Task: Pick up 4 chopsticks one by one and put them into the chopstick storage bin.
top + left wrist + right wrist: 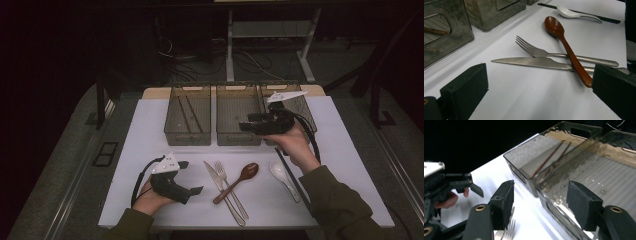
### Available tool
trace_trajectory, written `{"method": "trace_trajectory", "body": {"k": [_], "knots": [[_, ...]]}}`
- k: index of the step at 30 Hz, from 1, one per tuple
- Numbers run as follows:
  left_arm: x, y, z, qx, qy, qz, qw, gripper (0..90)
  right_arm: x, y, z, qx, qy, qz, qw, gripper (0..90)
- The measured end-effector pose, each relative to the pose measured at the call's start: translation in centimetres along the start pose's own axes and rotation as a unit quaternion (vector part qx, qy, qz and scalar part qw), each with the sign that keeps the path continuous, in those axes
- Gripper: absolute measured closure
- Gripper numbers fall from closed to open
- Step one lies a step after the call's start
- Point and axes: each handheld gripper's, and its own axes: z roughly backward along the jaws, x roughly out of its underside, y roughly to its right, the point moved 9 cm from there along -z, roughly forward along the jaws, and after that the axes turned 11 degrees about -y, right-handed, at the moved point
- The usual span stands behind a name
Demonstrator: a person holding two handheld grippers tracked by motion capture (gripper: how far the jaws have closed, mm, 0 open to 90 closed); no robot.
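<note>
From above, the right hand-held gripper [246, 125] hovers over the middle bin [238, 116], jaws apart and empty. Left gripper view: left hand-held gripper [540, 82] gapes; knife [534, 62], fork [541, 52], wooden spoon [564, 42] just ahead. Right gripper view: possibly chopsticks [549, 157] inside the far bin [529, 157].

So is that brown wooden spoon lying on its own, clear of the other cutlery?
No: in the left gripper view the brown wooden spoon lies with its handle crossing over the steel fork and the serrated steel knife.

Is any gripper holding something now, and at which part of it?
Nothing is held: the left gripper and the right gripper are both open and empty.
</note>
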Motion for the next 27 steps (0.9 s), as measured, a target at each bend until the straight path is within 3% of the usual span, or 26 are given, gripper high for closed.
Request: {"method": "trace_trajectory", "body": {"k": [4,14,21,27], "knots": [[0.0,0.0,0.1,-0.001,0.001,0.001,1.0000,0.0,1.3,0.4,1.1,0.001,0.004,-0.007,1.0000,36.9],[0.0,-0.1,0.1,-0.003,0.003,0.001,1.0000,0.0,4.8,1.7,3.9,0.039,0.021,0.005,0.9990,31.9],[0.0,-0.2,0.2,-0.004,0.005,0.003,1.0000,0.0,7.6,2.1,5.3,0.058,0.011,0.011,0.9982,31.5],[-0.1,-0.2,0.3,-0.005,0.006,0.002,1.0000,0.0,10.1,2.6,6.1,0.084,-0.017,0.007,0.9963,31.5]]}}
